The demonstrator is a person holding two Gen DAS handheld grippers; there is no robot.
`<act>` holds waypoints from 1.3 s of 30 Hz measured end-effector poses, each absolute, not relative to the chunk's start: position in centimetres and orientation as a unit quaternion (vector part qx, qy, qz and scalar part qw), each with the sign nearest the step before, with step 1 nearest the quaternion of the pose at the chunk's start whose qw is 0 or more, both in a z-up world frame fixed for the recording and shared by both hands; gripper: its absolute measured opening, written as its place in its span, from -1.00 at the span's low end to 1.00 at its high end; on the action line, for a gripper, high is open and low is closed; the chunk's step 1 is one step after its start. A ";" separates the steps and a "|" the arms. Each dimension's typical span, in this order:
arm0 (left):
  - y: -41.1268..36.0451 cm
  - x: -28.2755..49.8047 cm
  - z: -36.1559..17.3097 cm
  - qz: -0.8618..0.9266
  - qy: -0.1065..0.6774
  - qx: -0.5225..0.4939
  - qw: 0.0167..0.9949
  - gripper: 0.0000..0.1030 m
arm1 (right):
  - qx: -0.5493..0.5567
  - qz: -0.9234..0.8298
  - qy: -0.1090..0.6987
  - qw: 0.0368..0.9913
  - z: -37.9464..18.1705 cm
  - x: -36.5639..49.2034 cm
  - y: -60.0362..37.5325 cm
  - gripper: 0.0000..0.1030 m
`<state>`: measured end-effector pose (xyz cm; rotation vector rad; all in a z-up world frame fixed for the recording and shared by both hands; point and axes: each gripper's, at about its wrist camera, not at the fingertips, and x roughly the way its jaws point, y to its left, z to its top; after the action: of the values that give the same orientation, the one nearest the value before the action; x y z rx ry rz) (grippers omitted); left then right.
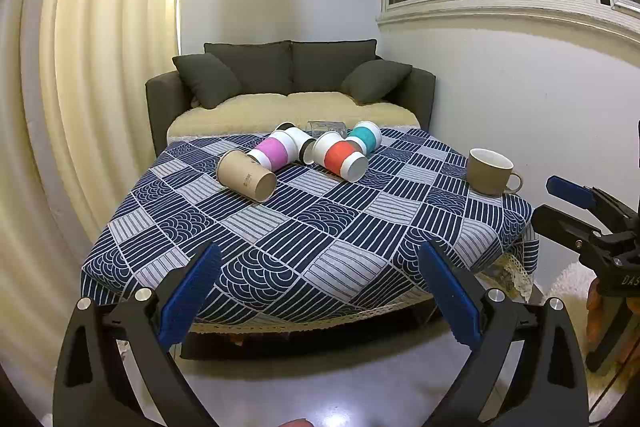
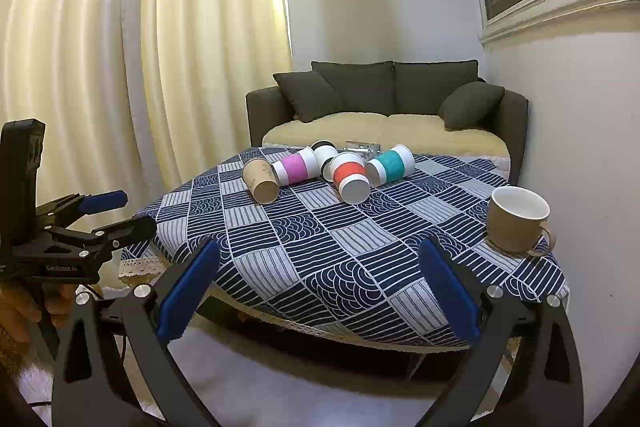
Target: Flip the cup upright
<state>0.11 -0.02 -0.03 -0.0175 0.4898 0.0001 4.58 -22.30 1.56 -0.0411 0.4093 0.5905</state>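
Observation:
Several paper cups lie on their sides at the far end of the table: a brown cup (image 1: pixel 246 175) (image 2: pixel 261 180), a pink-sleeved cup (image 1: pixel 273 150) (image 2: pixel 295 167), a red-sleeved cup (image 1: pixel 340 157) (image 2: pixel 349 176) and a teal-sleeved cup (image 1: pixel 366 136) (image 2: pixel 390 164). A tan mug (image 1: pixel 490 171) (image 2: pixel 516 219) stands upright at the right edge. My left gripper (image 1: pixel 320 291) is open and empty, before the table's near edge. My right gripper (image 2: pixel 320 287) is open and empty over the near edge.
The table carries a blue patterned cloth (image 1: pixel 320 227) (image 2: pixel 360 247). A clear glass object (image 1: pixel 326 127) lies behind the cups. A dark sofa (image 1: pixel 292 83) (image 2: pixel 388 95) stands beyond the table, curtains at left, a white wall at right.

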 end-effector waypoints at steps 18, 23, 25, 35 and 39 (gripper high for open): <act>0.0 0.2 -0.2 -0.002 0.246 -0.009 0.969 0.87 | -0.019 0.289 0.202 0.936 1.4 4.6 -22.4 0.91; -0.1 0.2 -0.2 -0.001 0.246 -0.007 0.969 0.87 | -0.017 0.289 0.202 0.936 1.3 4.5 -22.6 0.91; -0.1 0.2 -0.2 -0.001 0.246 -0.007 0.969 0.87 | -0.018 0.290 0.202 0.935 1.3 4.5 -22.6 0.91; 0.0 0.2 -0.2 0.000 0.246 -0.007 0.969 0.87 | -0.020 0.290 0.202 0.935 1.2 4.5 -22.4 0.91; 0.0 0.2 -0.2 -0.001 0.246 -0.007 0.969 0.87 | -0.022 0.291 0.203 0.935 1.2 4.4 -22.4 0.91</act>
<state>0.24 0.00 -0.18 -0.0145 0.4964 -0.0022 4.39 -22.45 1.24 -0.0441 0.4141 0.5952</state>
